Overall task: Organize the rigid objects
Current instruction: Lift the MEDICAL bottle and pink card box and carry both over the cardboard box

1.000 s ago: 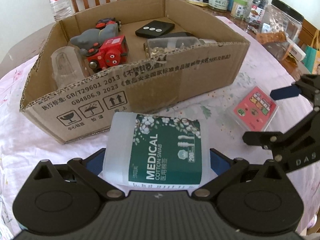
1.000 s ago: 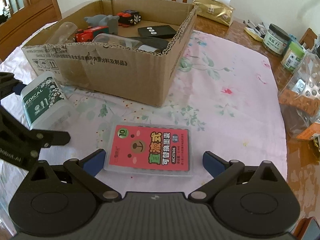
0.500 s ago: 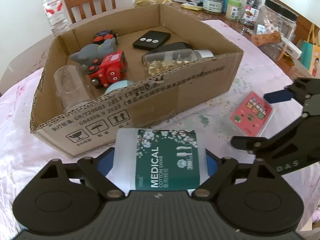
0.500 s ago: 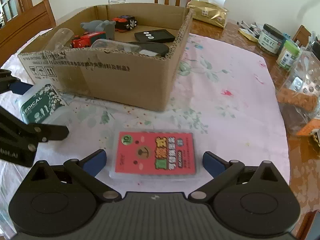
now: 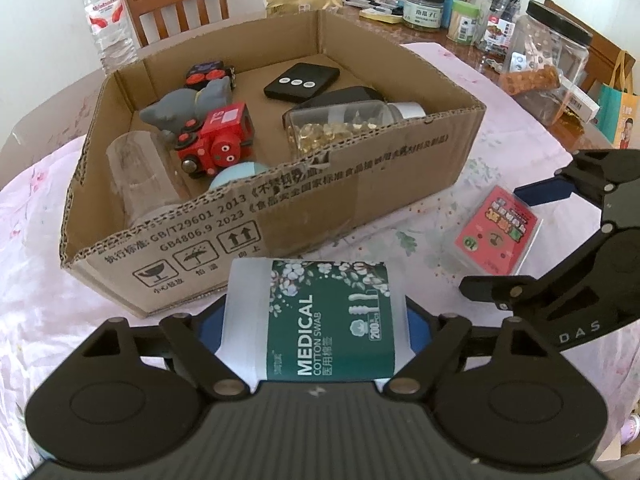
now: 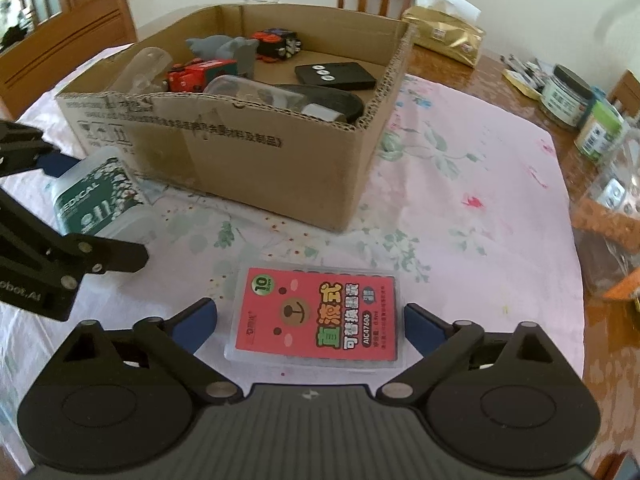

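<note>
The left gripper (image 5: 316,330) is clamped on the cotton swab box (image 5: 316,316), a translucent white plastic tub with a glossy dark green label; its blue pads press on both sides of the tub at the lower centre of the left wrist view, just in front of the cardboard box (image 5: 360,184). The right gripper (image 6: 310,320) has just been closing around the red card case (image 6: 320,318), a flat clear plastic case with a red printed card that lies on the pink flowered tablecloth (image 6: 480,200) at the lower centre of the right wrist view; the blue pads stand a little apart from its edges and do not touch it. The cardboard box is brown corrugated board with rough torn edges and black printing on its near wall. Inside it lie a red toy train (image 5: 218,140), a grey toy animal (image 5: 184,108), a black remote (image 5: 302,82), a clear bottle of yellow capsules (image 5: 336,126) and a clear glass (image 5: 140,172). Behind it, at the upper left, stands a water bottle (image 5: 106,20); at the upper right stand jars (image 5: 424,12) and a big clear plastic jar (image 5: 548,60)
</note>
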The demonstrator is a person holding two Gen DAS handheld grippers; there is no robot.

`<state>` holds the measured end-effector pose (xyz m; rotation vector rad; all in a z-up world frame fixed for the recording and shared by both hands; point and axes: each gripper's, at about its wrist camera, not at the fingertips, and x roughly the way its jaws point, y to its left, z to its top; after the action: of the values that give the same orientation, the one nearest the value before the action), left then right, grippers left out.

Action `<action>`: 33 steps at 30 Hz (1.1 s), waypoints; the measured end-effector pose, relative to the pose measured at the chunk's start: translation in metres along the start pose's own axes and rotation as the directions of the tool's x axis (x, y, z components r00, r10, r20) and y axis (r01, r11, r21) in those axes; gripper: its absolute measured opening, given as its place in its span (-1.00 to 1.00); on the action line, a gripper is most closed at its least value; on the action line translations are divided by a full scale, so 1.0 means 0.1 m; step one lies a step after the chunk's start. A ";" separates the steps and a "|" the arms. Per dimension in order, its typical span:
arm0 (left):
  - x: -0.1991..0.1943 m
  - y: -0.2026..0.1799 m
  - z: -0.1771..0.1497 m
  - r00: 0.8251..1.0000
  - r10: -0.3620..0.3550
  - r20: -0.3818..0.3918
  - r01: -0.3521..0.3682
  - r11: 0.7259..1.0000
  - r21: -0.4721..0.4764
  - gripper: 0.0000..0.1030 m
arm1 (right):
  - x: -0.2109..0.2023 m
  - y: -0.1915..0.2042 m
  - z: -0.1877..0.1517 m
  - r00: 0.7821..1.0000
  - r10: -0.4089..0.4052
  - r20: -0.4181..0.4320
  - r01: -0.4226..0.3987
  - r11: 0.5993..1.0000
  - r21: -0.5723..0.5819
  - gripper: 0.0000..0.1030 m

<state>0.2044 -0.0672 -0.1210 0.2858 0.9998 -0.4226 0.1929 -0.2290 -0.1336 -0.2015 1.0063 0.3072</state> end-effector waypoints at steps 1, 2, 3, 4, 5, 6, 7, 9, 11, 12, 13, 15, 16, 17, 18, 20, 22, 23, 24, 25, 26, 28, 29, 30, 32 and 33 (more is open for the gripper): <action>0.00 0.00 0.00 1.000 0.002 0.002 -0.002 1.000 0.001 0.63 | -0.01 0.00 0.00 1.000 0.003 0.001 -0.003 1.000 -0.003 0.84; -0.01 -0.01 0.01 1.000 0.002 0.006 -0.002 1.000 0.006 0.63 | -0.01 -0.01 0.01 1.000 0.004 -0.001 -0.004 1.000 -0.005 0.83; -0.02 -0.01 0.01 1.000 0.005 0.013 -0.005 1.000 0.012 0.62 | -0.01 -0.01 0.01 1.000 0.005 -0.002 -0.005 1.000 -0.005 0.83; -0.02 -0.02 0.02 1.000 0.006 0.014 -0.006 1.000 0.017 0.62 | -0.02 -0.02 0.00 1.000 0.007 0.000 -0.007 1.000 -0.005 0.83; -0.01 -0.01 0.02 1.000 0.003 0.012 -0.004 1.000 0.018 0.62 | -0.02 -0.02 0.00 1.000 0.006 0.001 -0.006 1.000 -0.005 0.83; -0.01 -0.01 0.02 1.000 0.000 0.010 -0.001 1.000 0.014 0.62 | -0.02 -0.02 0.00 1.000 0.006 0.000 -0.006 1.000 -0.004 0.82; -0.01 0.00 0.02 1.000 -0.001 0.009 0.001 1.000 0.010 0.61 | -0.02 -0.02 0.00 1.000 0.005 -0.002 -0.005 1.000 -0.002 0.82; -0.01 0.00 0.03 1.000 -0.001 0.008 0.001 1.000 0.007 0.61 | -0.02 -0.01 0.01 1.000 0.003 -0.006 -0.003 1.000 -0.001 0.82; -0.02 0.01 0.03 1.000 -0.001 0.008 0.001 1.000 0.006 0.61 | -0.02 -0.02 0.01 1.000 0.005 -0.012 -0.005 1.000 0.000 0.82; -0.01 0.01 0.03 1.000 -0.004 0.006 0.004 1.000 0.008 0.61 | -0.02 -0.02 0.02 1.000 0.007 -0.016 -0.007 1.000 0.001 0.83; -0.01 0.01 0.03 1.000 -0.003 0.002 0.003 1.000 0.010 0.61 | -0.01 -0.03 0.03 1.000 0.007 -0.023 -0.007 1.000 0.005 0.84; -0.01 0.01 0.02 1.000 -0.001 0.003 0.001 1.000 0.011 0.61 | 0.00 -0.04 0.04 1.000 0.017 -0.026 -0.016 1.000 0.023 0.88; -0.01 0.01 0.02 1.000 -0.001 0.003 0.001 1.000 0.011 0.61 | 0.00 -0.05 0.04 1.000 0.019 -0.024 -0.019 0.999 0.027 0.88; -0.01 0.01 0.02 1.000 -0.002 0.003 0.002 1.000 0.010 0.61 | 0.00 -0.05 0.04 1.000 0.019 -0.023 -0.018 0.999 0.031 0.88; -0.01 0.01 0.02 1.000 -0.002 0.003 0.002 1.000 0.010 0.61 | 0.00 -0.05 0.04 1.000 0.016 -0.022 -0.016 0.999 0.034 0.86; -0.01 0.01 0.02 1.000 -0.004 0.003 0.004 1.000 0.008 0.61 | 0.00 -0.04 0.05 1.000 0.004 -0.022 -0.003 1.000 0.026 0.82; -0.02 0.01 0.02 1.000 -0.011 0.002 0.011 1.000 0.004 0.61 | -0.01 -0.03 0.05 1.000 -0.001 -0.027 0.001 1.000 0.027 0.82; -0.03 0.02 0.02 1.000 -0.014 0.003 0.014 1.000 0.004 0.61 | -0.01 -0.03 0.06 1.000 -0.001 -0.027 0.002 1.000 0.025 0.81; -0.04 0.02 0.02 1.000 -0.018 0.002 0.018 1.000 0.005 0.61 | -0.02 -0.02 0.05 1.000 -0.003 -0.026 0.003 1.000 0.022 0.81; -0.05 0.02 0.03 1.000 -0.021 0.001 0.021 1.000 0.007 0.61 | -0.03 -0.01 0.05 1.000 -0.004 -0.024 0.005 1.000 0.016 0.81; -0.06 0.03 0.03 1.000 -0.025 -0.001 0.025 1.000 0.010 0.60 | -0.04 -0.01 0.05 1.000 -0.006 -0.022 0.006 1.000 0.009 0.81; -0.09 0.03 0.03 1.000 -0.030 -0.007 0.030 0.999 0.015 0.60 | -0.08 0.00 0.06 1.000 -0.006 -0.016 0.006 1.000 -0.006 0.81; -0.10 0.04 0.04 0.999 -0.032 -0.009 0.032 0.999 0.018 0.60 | -0.10 0.00 0.07 1.000 -0.007 -0.015 0.007 1.000 -0.014 0.81; -0.12 0.04 0.04 0.999 -0.034 -0.010 0.034 0.999 0.020 0.60 | -0.13 0.00 0.08 1.000 -0.008 -0.014 0.008 1.000 -0.022 0.81; -0.17 0.05 0.05 0.999 -0.044 -0.012 0.044 0.999 0.024 0.60 | -0.18 0.00 0.10 1.000 -0.010 -0.010 0.010 0.999 -0.034 0.81; -0.21 0.05 0.06 0.999 -0.048 -0.011 0.048 0.998 0.027 0.60 | -0.22 -0.01 0.11 1.000 -0.007 -0.008 0.007 0.999 -0.040 0.81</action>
<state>0.2015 -0.0607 -0.1003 0.2896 1.0136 -0.4794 0.1913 -0.2299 -0.1092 -0.2428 1.0083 0.3203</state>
